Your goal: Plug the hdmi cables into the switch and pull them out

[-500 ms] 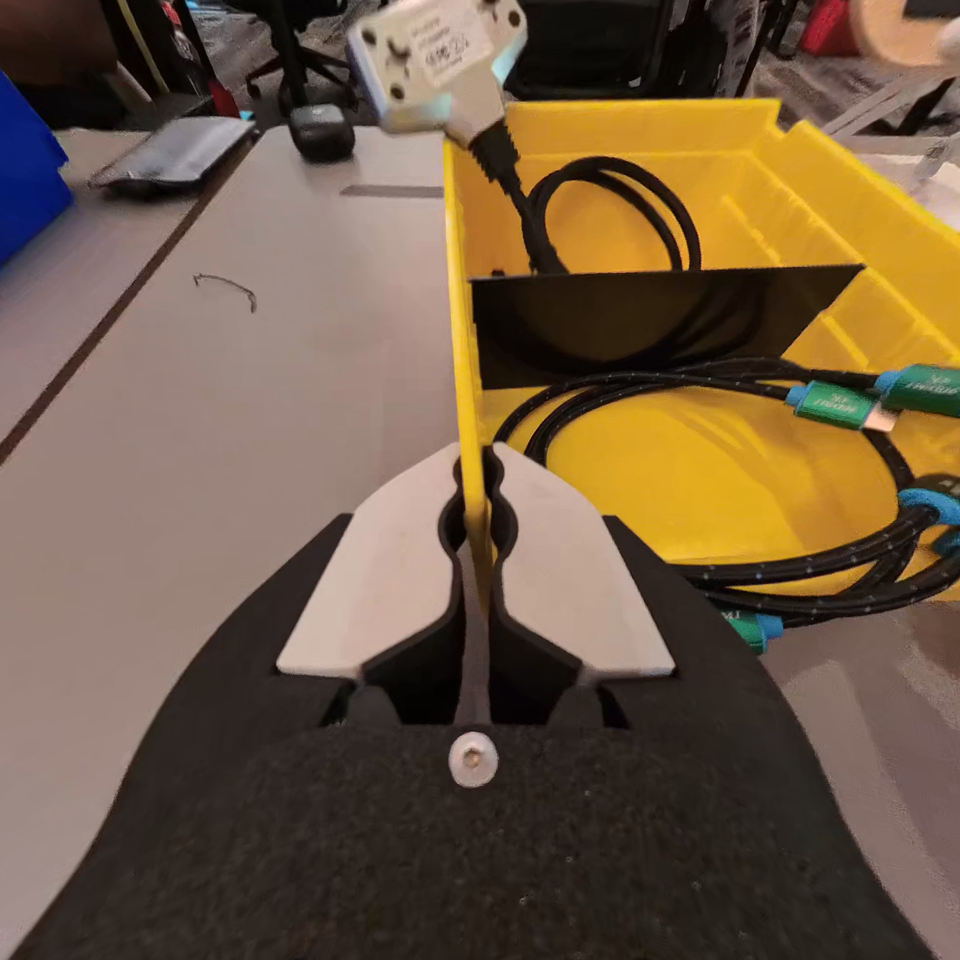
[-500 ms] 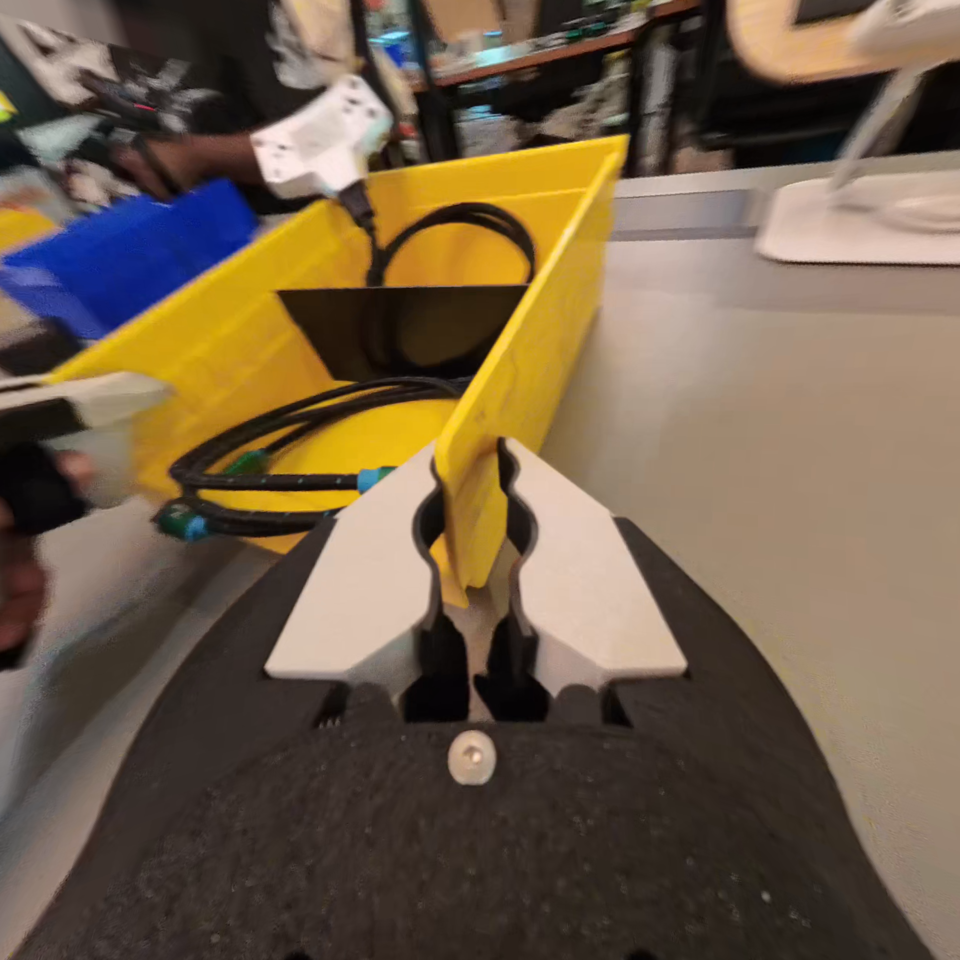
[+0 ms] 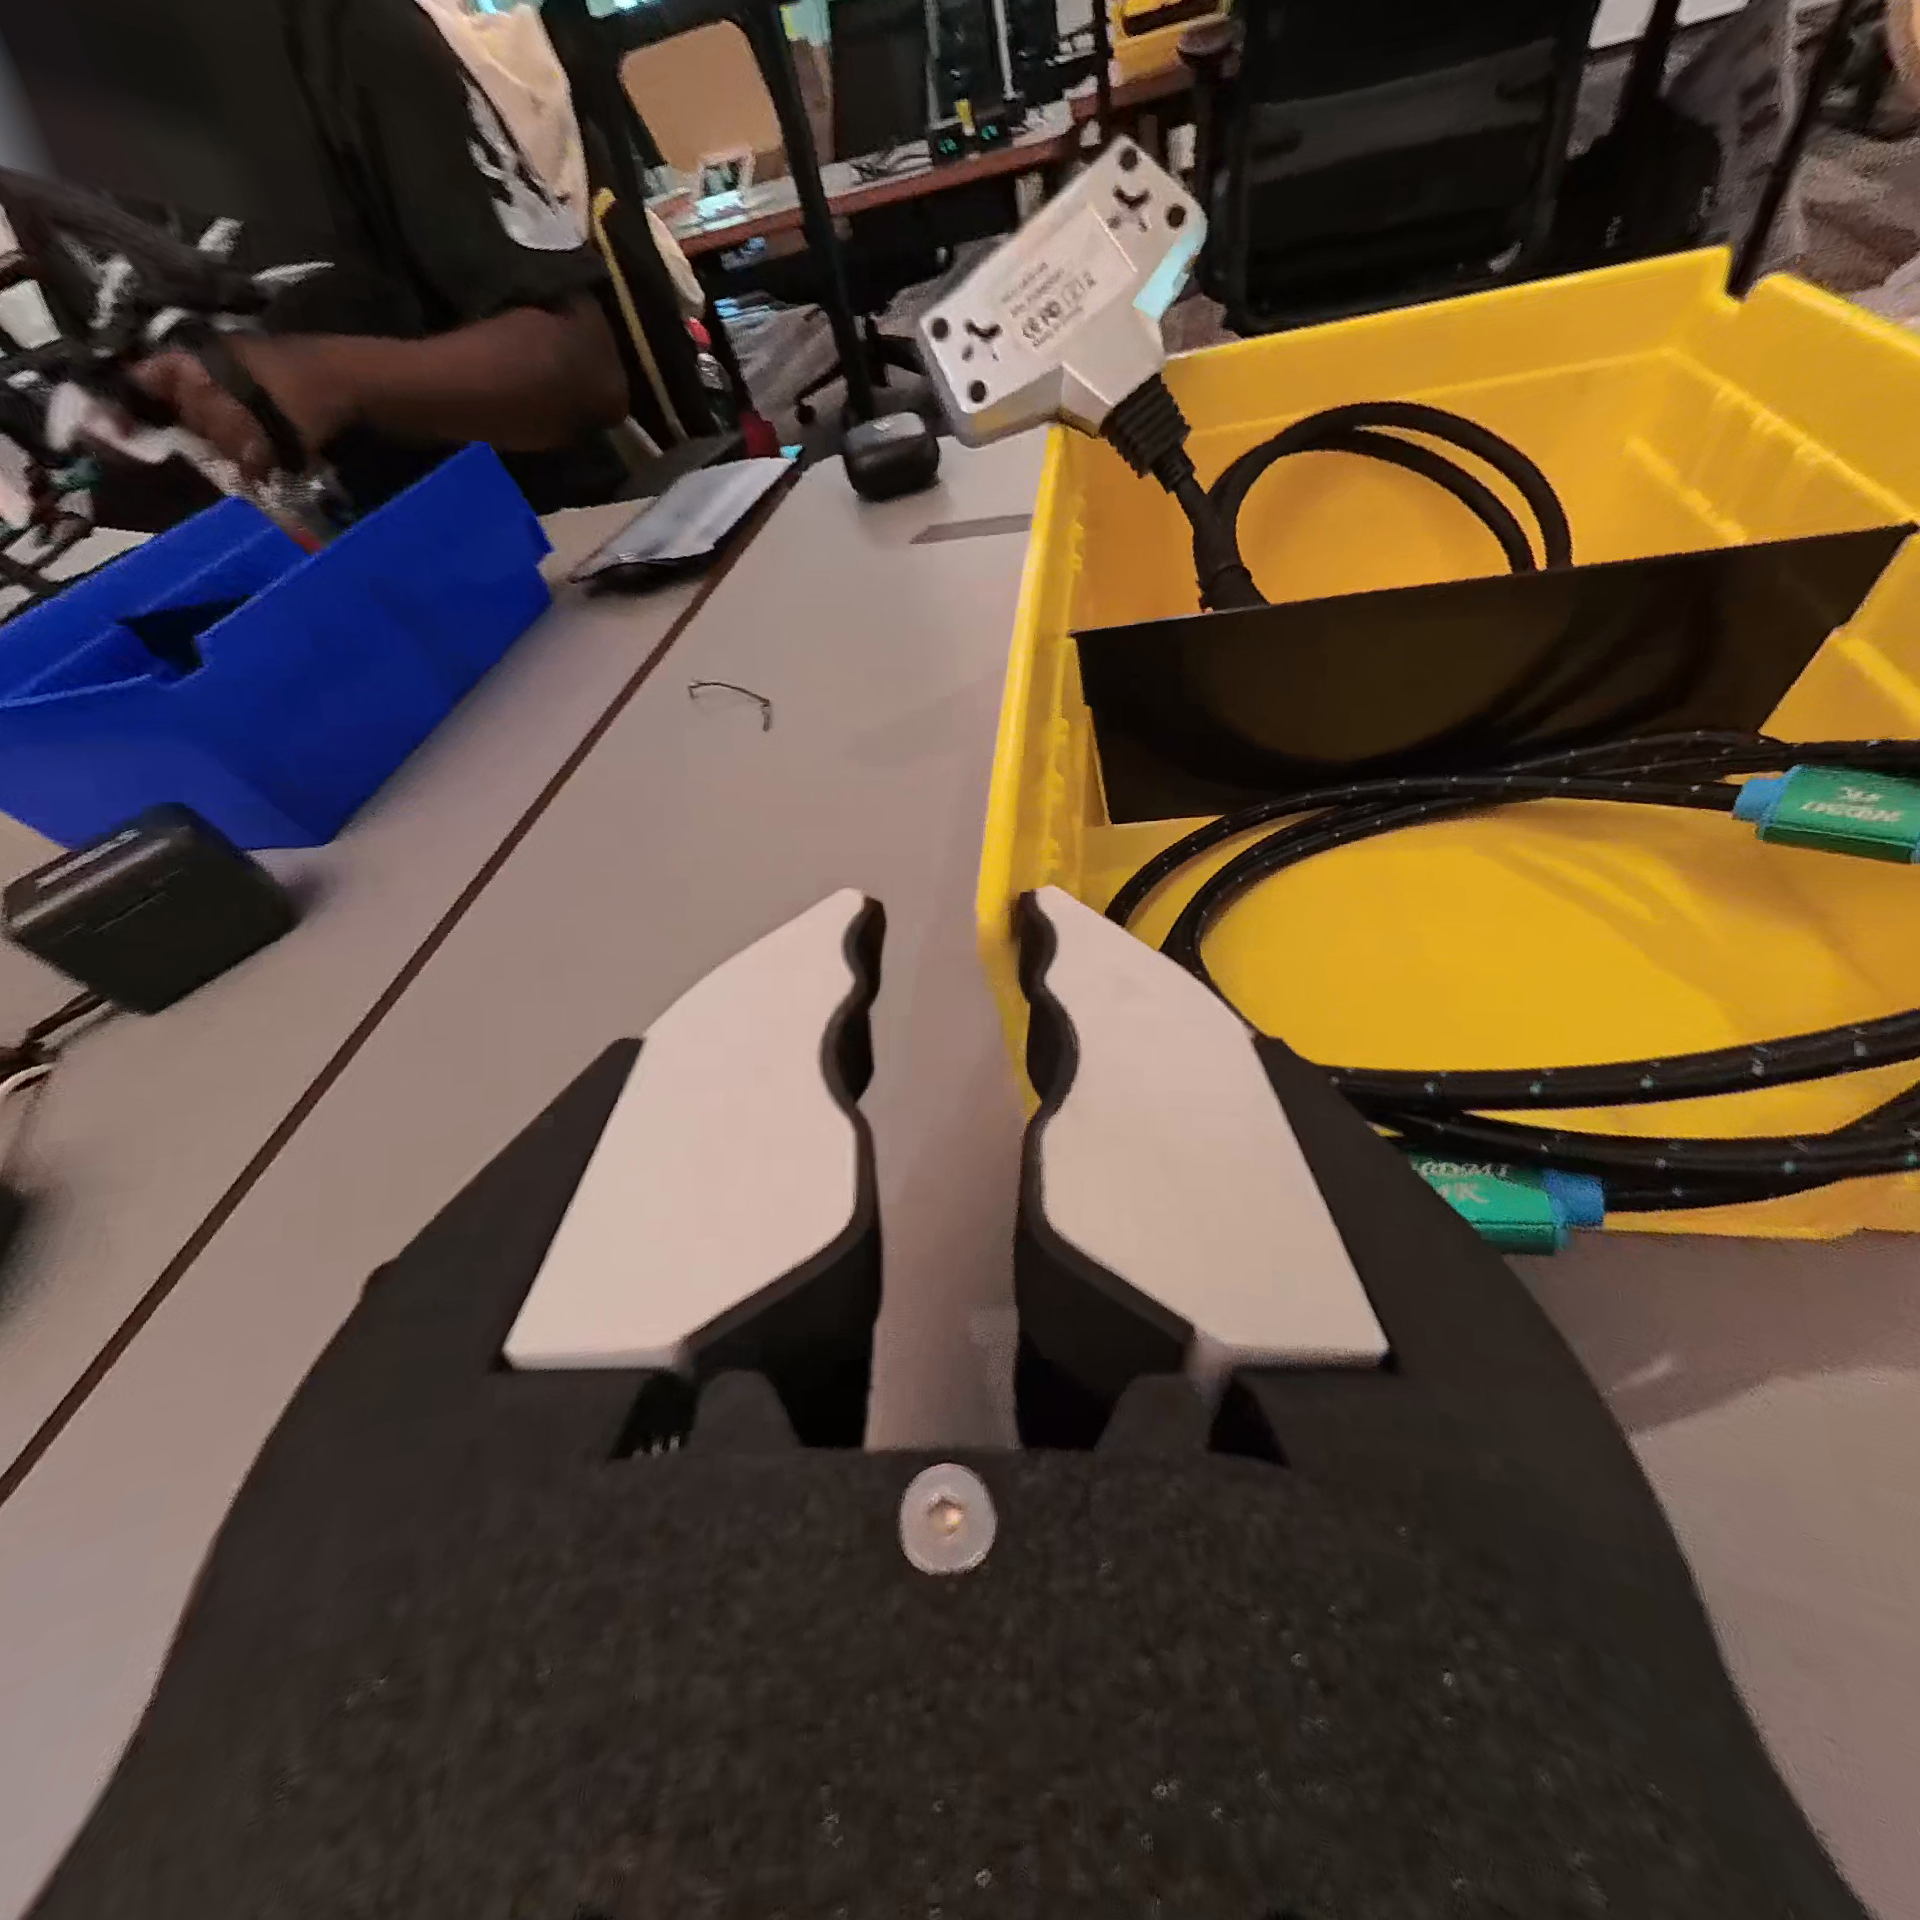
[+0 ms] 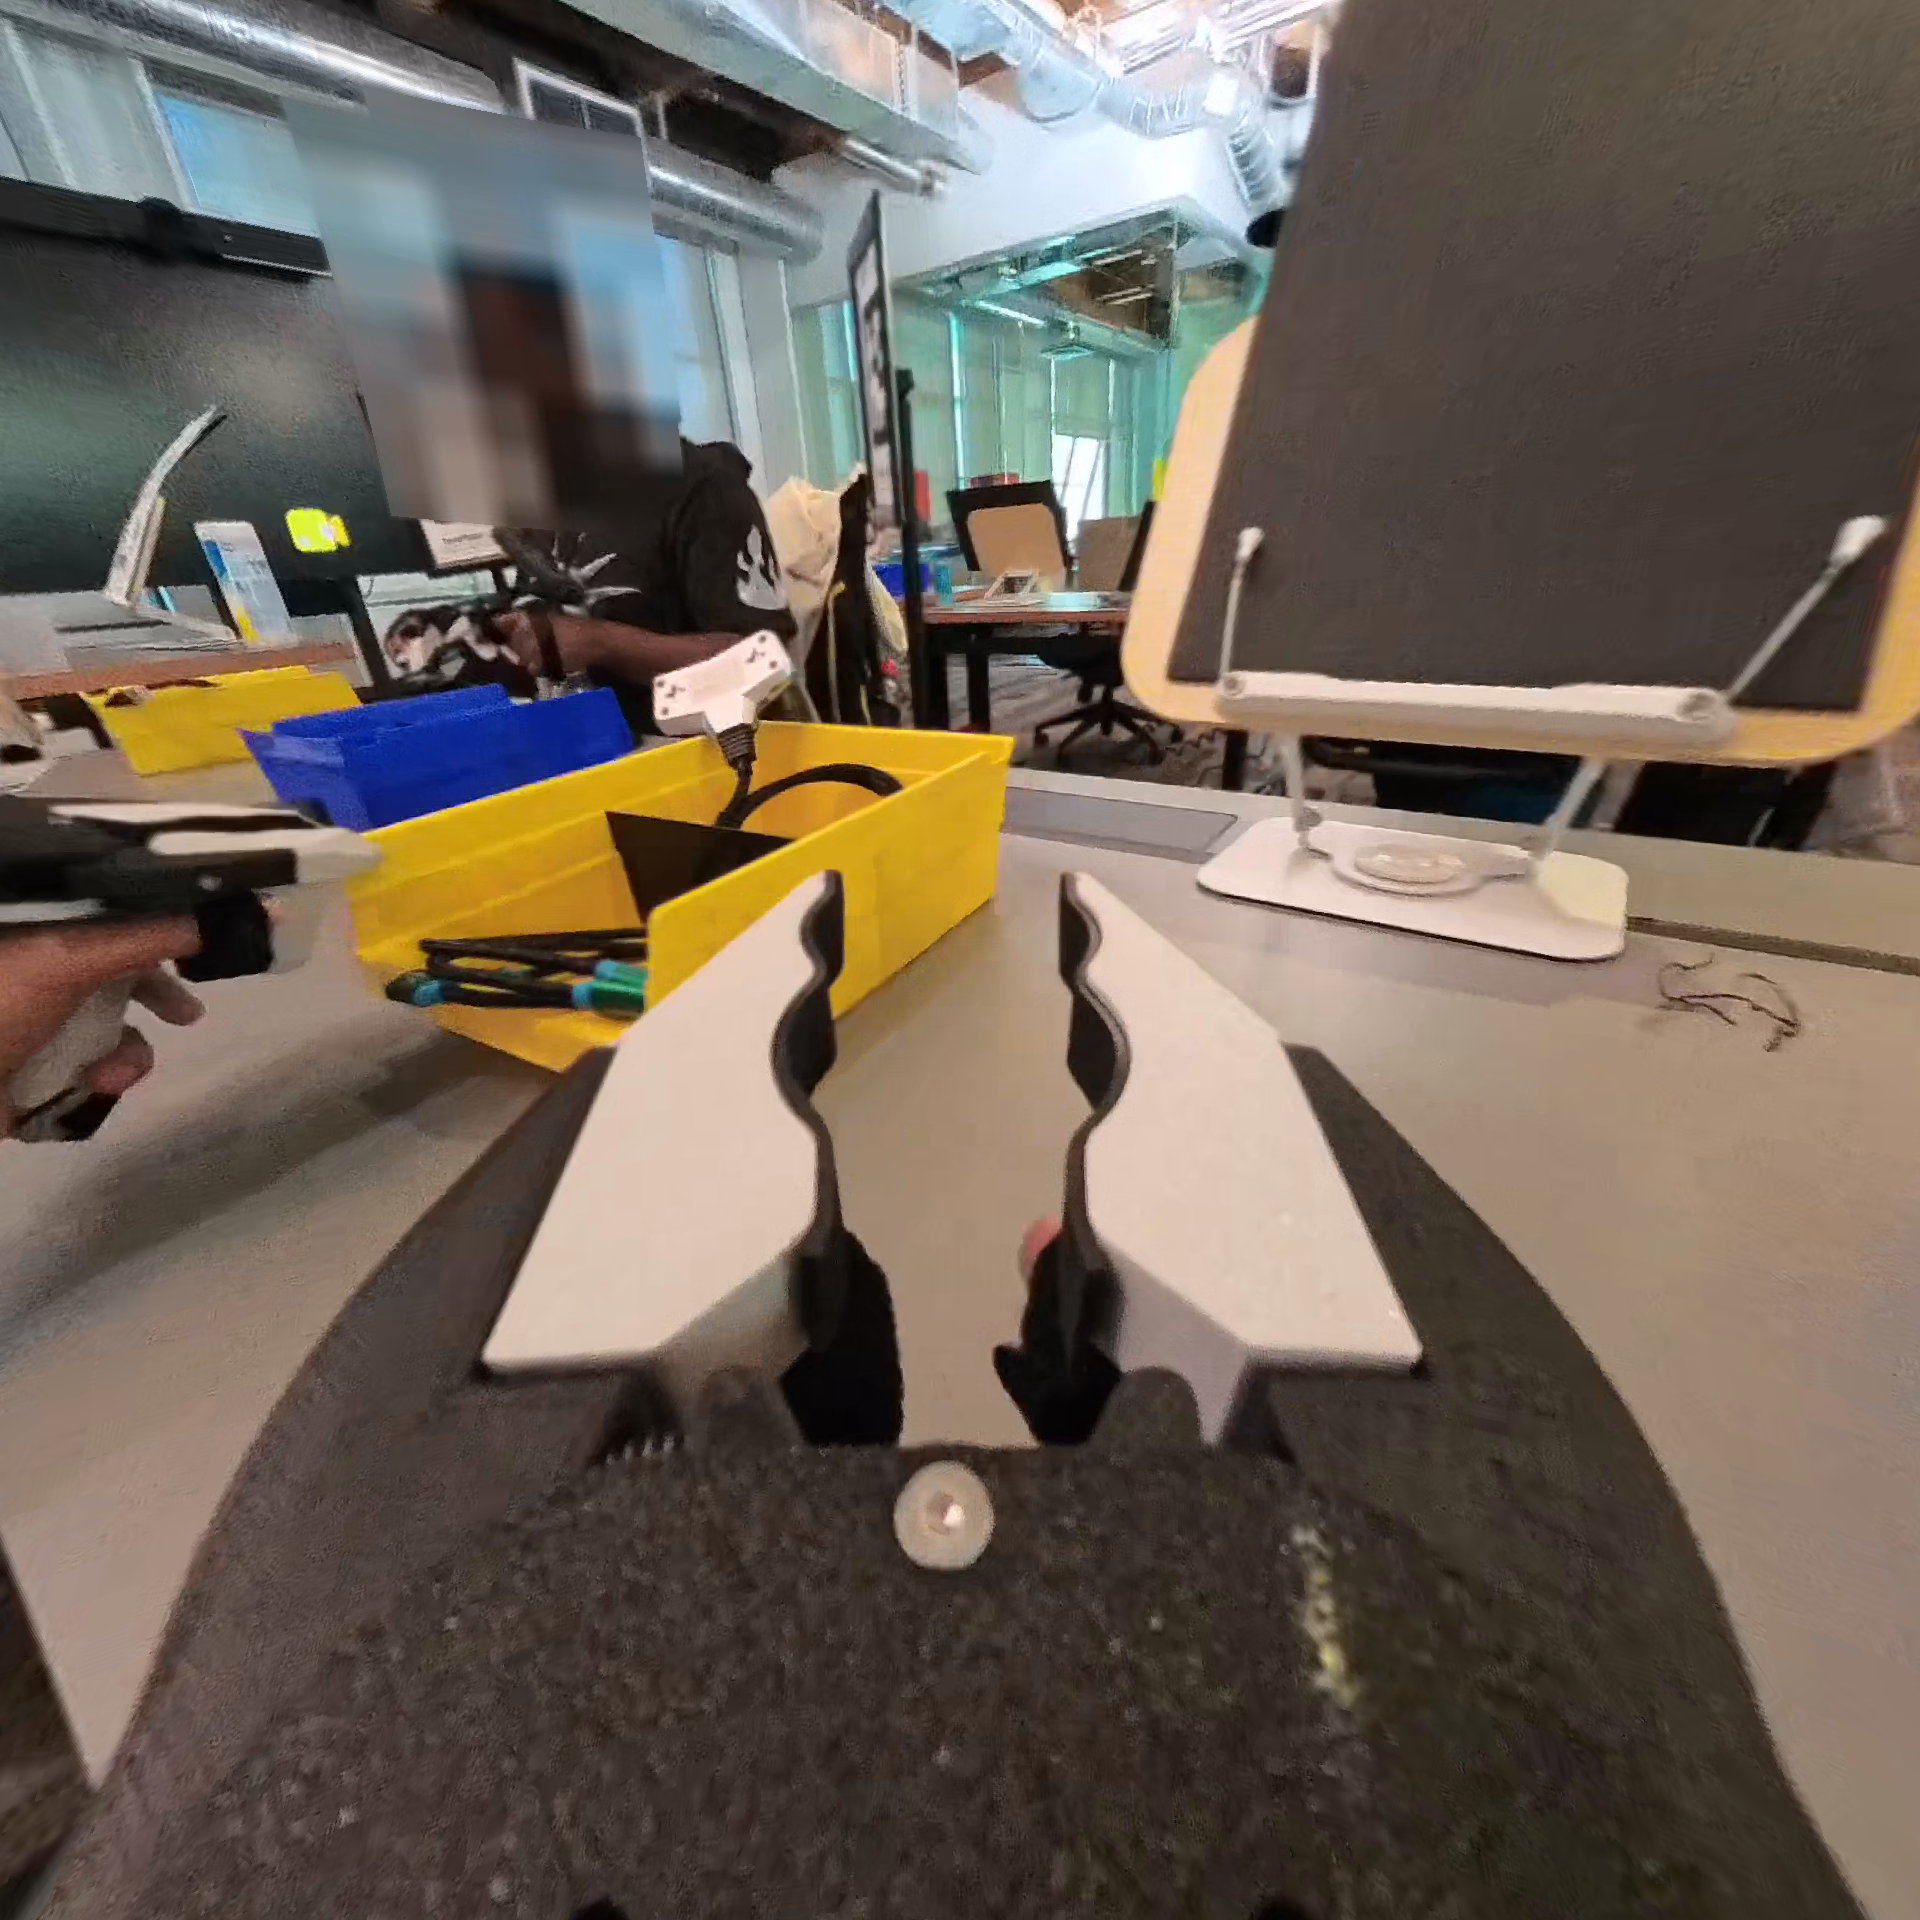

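A yellow bin (image 3: pixel 1039 665) stands on the grey table and also shows in the right wrist view (image 4: pixel 914 831). A silver HDMI switch (image 3: pixel 1060 312) rests tilted on its far left rim, its black lead coiled behind a black divider (image 3: pixel 1455 665). Braided black HDMI cables (image 3: pixel 1558 1081) with green plugs (image 3: pixel 1834 816) lie in the near compartment. My left gripper (image 3: pixel 948 914) is open and empty, just left of the bin's near left corner. My right gripper (image 4: pixel 945 894) is open and empty, back from the bin's right side. The switch (image 4: pixel 722 686) and cables (image 4: pixel 530 966) show there too.
A blue bin (image 3: pixel 270 665) and a small black box (image 3: pixel 145 904) sit left on the table. A person stands behind them. A dark board on a white stand (image 4: pixel 1455 873) stands to the right. The left gripper, held by a hand, shows at the left edge of the right wrist view (image 4: pixel 187 873). One gripper's finger ends stand about 35 cm off the other's. About 25 cm separates my left fingertips from the silver HDMI switch (image 3: pixel 1060 312). Seen from the right wrist view (image 4: pixel 714 691) as well.
Both grippers were shut on the bin's walls; both have opened, let go and pulled back from the bin. The right one has drawn well away and risen.
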Tool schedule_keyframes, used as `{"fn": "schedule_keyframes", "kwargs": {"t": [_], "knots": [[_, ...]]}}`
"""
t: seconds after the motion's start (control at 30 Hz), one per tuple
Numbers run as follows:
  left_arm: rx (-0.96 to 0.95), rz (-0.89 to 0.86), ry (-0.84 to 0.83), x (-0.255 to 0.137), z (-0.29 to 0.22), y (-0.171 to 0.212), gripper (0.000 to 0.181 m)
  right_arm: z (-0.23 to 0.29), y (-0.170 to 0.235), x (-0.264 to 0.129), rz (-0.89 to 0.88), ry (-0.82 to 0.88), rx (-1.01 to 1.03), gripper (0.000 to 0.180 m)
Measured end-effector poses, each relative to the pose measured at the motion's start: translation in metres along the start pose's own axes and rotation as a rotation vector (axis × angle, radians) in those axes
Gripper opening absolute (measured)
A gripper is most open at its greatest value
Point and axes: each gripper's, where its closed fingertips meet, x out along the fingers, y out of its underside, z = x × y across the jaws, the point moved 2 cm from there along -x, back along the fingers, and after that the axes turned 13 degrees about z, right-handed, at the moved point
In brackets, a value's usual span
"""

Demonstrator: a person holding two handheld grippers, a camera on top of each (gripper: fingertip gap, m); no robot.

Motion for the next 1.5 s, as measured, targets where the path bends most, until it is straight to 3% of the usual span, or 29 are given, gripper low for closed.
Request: {"fn": "schedule_keyframes", "kwargs": {"t": [0.23,0.33,0.47,0.63,0.73,0.87,1.13,1.5], "knots": [[-0.099,-0.163,0.031,-0.044,-0.003,-0.003,0.013,-0.117,0.002,-0.097,-0.022,0.375,-0.239,0.0],[-0.139,-0.209,0.094,-0.061,-0.02,-0.008,0.009,-0.152,-0.003,-0.13,-0.036,0.545,-0.326,0.0],[-0.089,-0.148,0.244,-0.067,-0.065,-0.001,0.013,-0.187,-0.003,-0.152,-0.017,0.612,-0.254,0.0],[-0.102,-0.033,0.56,-0.095,-0.133,0.016,0.012,-0.228,0.012,-0.165,0.063,0.639,-0.179,0.0],[-0.102,0.014,0.637,-0.111,-0.153,0.03,0.012,-0.246,0.025,-0.171,0.141,0.623,-0.061,0.0],[-0.003,0.061,0.61,-0.11,-0.165,0.041,0.015,-0.251,0.041,-0.168,0.19,0.465,0.188,0.0],[0.052,0.089,0.559,-0.092,-0.167,0.041,0.017,-0.261,0.06,-0.164,0.26,0.403,0.316,0.0],[-0.014,0.111,0.518,-0.068,-0.148,0.037,0.018,-0.251,0.059,-0.162,0.27,0.383,0.266,0.0]]}}
